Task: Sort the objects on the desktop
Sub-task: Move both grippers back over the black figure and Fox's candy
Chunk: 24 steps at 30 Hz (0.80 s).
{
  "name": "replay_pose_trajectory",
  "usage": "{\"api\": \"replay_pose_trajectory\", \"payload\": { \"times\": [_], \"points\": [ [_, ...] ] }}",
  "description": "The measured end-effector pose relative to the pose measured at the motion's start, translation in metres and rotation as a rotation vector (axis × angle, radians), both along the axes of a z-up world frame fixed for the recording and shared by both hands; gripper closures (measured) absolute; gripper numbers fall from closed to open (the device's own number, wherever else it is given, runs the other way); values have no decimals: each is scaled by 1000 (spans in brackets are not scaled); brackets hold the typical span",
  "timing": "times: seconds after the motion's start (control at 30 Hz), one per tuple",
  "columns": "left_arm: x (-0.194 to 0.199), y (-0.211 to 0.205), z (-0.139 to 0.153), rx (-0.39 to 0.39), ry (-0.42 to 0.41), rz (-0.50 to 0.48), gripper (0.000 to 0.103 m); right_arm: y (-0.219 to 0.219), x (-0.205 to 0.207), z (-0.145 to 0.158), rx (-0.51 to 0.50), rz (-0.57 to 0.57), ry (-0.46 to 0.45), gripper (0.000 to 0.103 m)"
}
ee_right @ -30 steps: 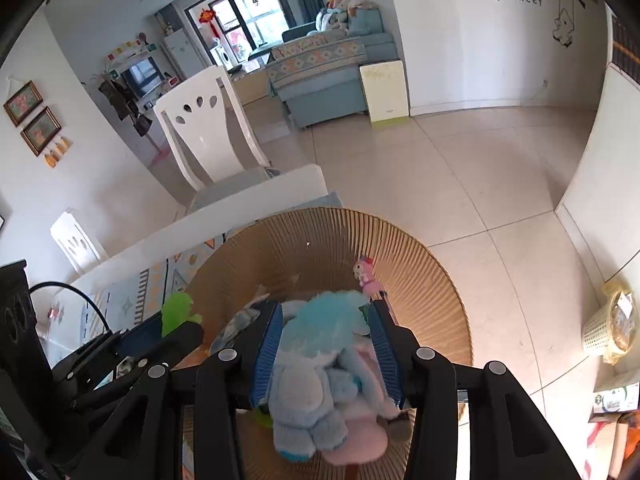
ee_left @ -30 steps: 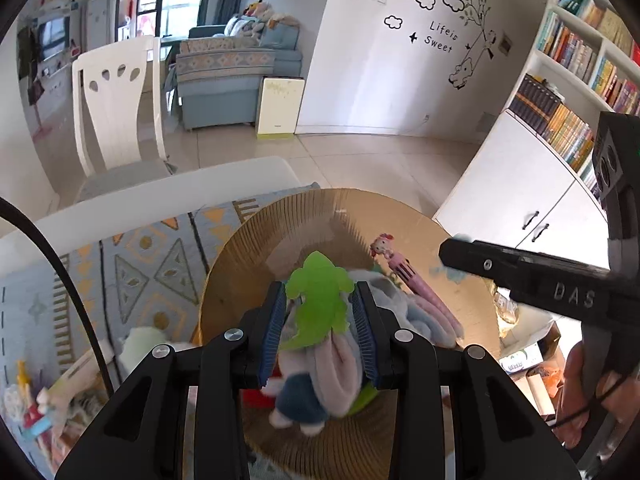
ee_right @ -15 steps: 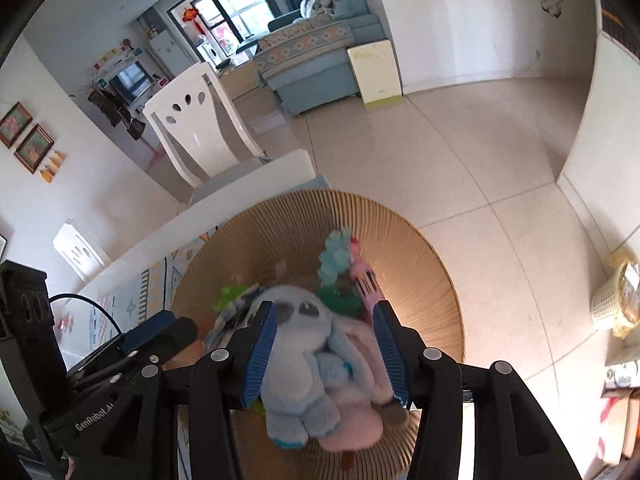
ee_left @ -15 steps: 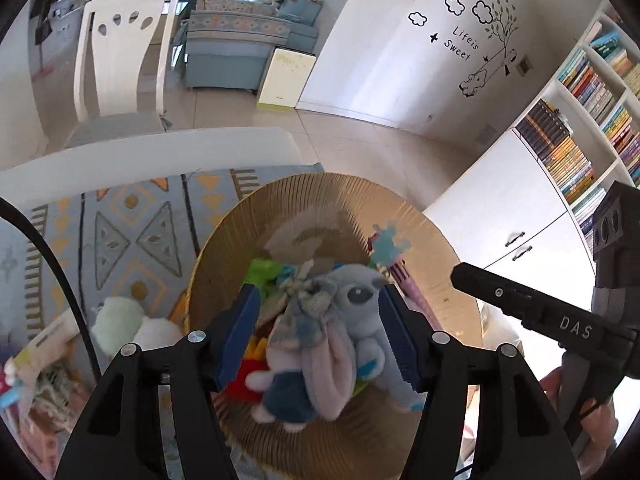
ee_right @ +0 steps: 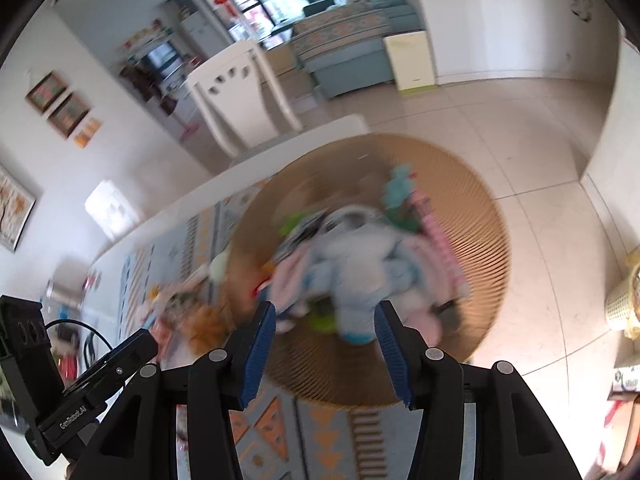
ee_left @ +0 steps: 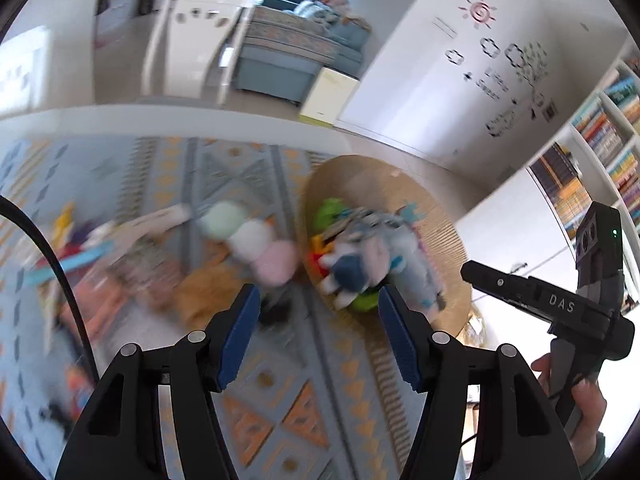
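Both grippers have let go and pulled back since 1 s ago, when the left one pinched a green toy and the right one pinched the blue bunny over the basket. Now the left gripper (ee_left: 318, 336) has its fingers wide apart w/ nothing between them, and it hangs over the rug (ee_left: 280, 392), off to the left of the basket (ee_left: 448, 240). Right gripper (ee_right: 325, 344) is also spread wide and holds nothing; it hangs over the near rim of the basket (ee_right: 480, 216). Bunny (ee_left: 384, 256) lies in the basket on top of the toy pile, w/ the green toy (ee_left: 330, 210) poking out behind it. From the right cam the bunny (ee_right: 360, 256) sits just past the fingertips, not touching them. Pink & white plush (ee_left: 260, 248) lies on the rug just left of the basket, near the rim; can't tell if it touches. More toys (ee_left: 80, 256) are spread on the rug further left, too blurry to name. Both views are smeared by motion. Right gripper's body (ee_left: 552, 304) shows at the right edge of the left cam, held in a hand (ee_left: 580, 396). Left gripper's body (ee_right: 88, 388) shows low left in the right cam. Chair (ee_right: 236, 100) stands behind the table (ee_right: 312, 132).
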<state>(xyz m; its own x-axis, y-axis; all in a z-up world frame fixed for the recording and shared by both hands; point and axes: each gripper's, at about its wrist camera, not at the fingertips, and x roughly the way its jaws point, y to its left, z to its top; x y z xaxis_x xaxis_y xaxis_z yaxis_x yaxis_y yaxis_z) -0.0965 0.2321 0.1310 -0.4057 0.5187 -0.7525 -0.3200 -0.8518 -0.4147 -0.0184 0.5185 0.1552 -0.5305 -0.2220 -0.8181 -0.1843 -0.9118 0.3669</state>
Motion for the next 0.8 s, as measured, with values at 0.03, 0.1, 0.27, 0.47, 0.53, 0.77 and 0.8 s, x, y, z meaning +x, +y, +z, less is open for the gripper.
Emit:
{"api": "replay_pose_trajectory", "payload": {
  "times": [0.03, 0.1, 0.27, 0.47, 0.53, 0.77, 0.8],
  "points": [
    [6, -10, 0, 0, -2, 18, 43, -8, 0, -1, -1, 15, -1, 53],
    [14, -36, -1, -3, -7, 62, 43, -30, 1, -1, -5, 55, -8, 52],
    [49, -112, -13, -5, -42, 190, 43, -82, 12, -4, -5, 150, -22, 52],
    [89, -199, -33, -14, -92, 350, 43, -153, 26, -17, 11, 271, -64, 52],
    [99, -229, -43, -14, -113, 407, 43, -176, 33, -24, 13, 310, -83, 51],
    [108, -290, -74, -42, -175, 458, 43, -249, 63, -51, 36, 421, -153, 51],
    [107, -292, -78, -43, -178, 453, 43, -258, 66, -56, 49, 437, -160, 51]
  ]
}}
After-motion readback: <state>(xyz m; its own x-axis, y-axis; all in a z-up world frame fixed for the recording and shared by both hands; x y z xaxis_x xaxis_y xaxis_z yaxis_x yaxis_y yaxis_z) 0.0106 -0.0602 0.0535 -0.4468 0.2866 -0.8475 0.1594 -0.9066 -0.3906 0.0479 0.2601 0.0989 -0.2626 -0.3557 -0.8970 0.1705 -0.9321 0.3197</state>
